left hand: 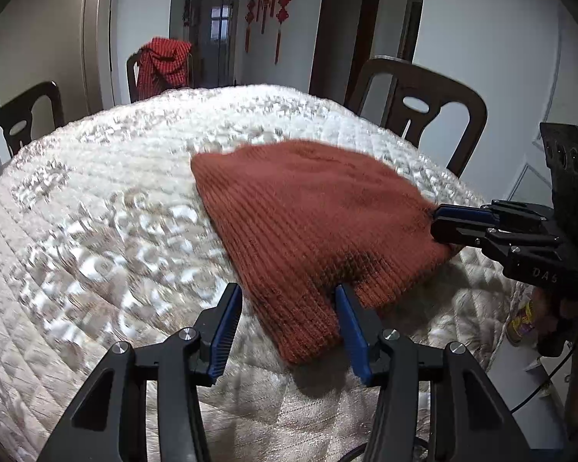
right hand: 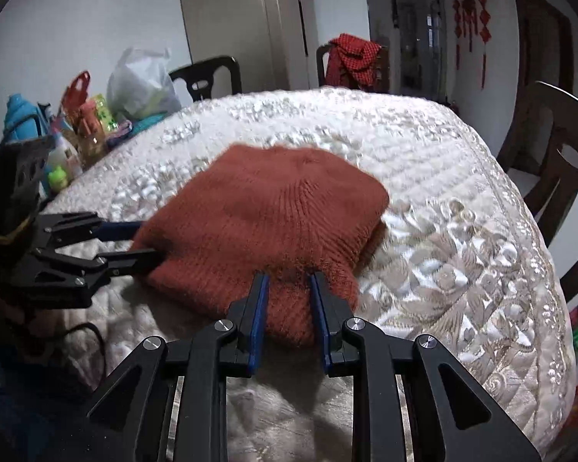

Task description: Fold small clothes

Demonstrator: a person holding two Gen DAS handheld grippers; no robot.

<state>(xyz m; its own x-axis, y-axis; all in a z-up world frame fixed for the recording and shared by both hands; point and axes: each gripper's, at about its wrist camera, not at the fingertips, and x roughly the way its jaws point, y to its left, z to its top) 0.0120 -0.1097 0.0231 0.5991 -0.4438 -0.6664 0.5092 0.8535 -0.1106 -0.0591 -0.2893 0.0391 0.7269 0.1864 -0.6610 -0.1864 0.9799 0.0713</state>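
- Folding starts: the orange knit hat lies flat on the tabletop.
- Right hand-held gripper pinches the hat's near edge.
- Left hand-held gripper is spread wide around the hat's corner.
- Next, I think, left must squeeze, then both lift.

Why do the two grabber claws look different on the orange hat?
The left gripper has its fingers spread wide around the hat's near corner; the right gripper has its fingers much closer together, squeezing the hat's edge. The left gripper's cloth sits loosely between the pads; the right gripper's cloth bunches up. Both have black arms, blue pads, and work the same knitted hat on the quilted table cover.
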